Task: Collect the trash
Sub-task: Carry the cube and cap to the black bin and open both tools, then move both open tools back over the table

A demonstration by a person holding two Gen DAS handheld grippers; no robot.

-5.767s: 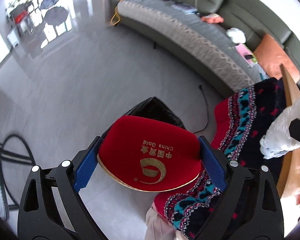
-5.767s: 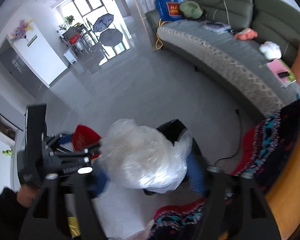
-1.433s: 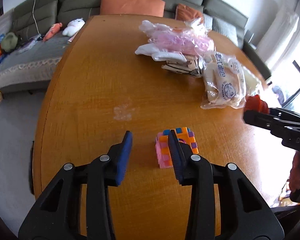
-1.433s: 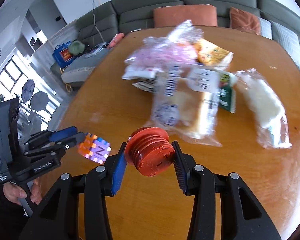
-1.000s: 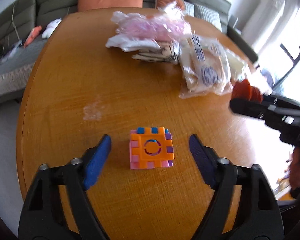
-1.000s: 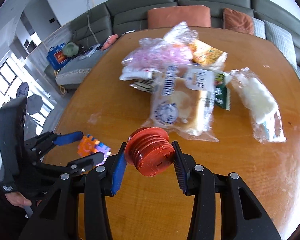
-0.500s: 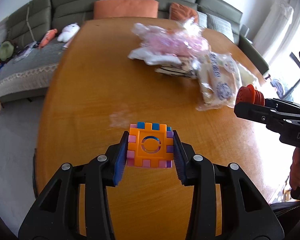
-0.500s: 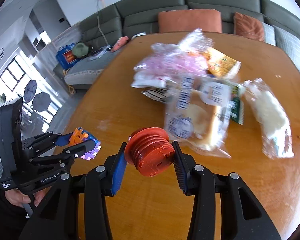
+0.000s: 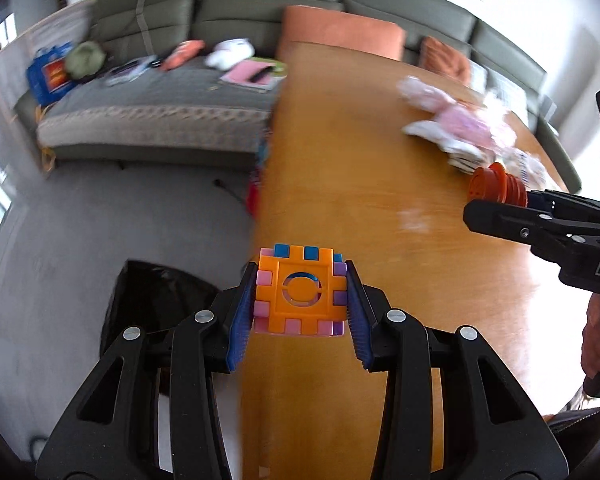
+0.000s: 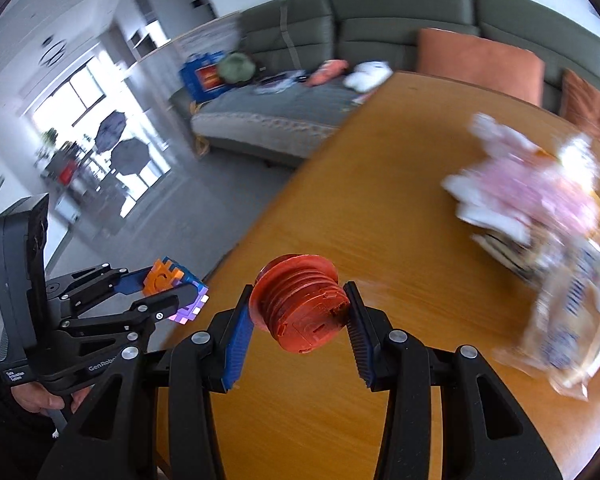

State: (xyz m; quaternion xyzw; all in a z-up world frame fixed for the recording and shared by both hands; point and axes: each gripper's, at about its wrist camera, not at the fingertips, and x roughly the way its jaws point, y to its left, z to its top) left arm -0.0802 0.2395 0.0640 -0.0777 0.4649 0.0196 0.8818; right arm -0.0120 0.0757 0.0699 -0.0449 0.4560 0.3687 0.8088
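My left gripper [image 9: 300,312] is shut on an orange, pink and purple puzzle cube [image 9: 300,290], held in the air over the table's left edge; it also shows in the right wrist view [image 10: 174,286]. My right gripper [image 10: 298,320] is shut on a red ribbed plastic piece [image 10: 300,302], held above the wooden table [image 10: 380,240]; it shows in the left wrist view [image 9: 498,188] too. A black trash bag [image 9: 152,300] sits open on the floor, below and left of the cube.
A blurred pile of plastic bags and food packets [image 10: 540,220] lies on the table's far right. A grey-green sofa [image 9: 160,112] with cushions and clutter runs behind. Grey floor [image 9: 80,220] lies left of the table.
My left gripper closed on the cube, lifted it and swung left toward the table's edge and the trash bag. My right gripper swung left too, still holding the red piece.
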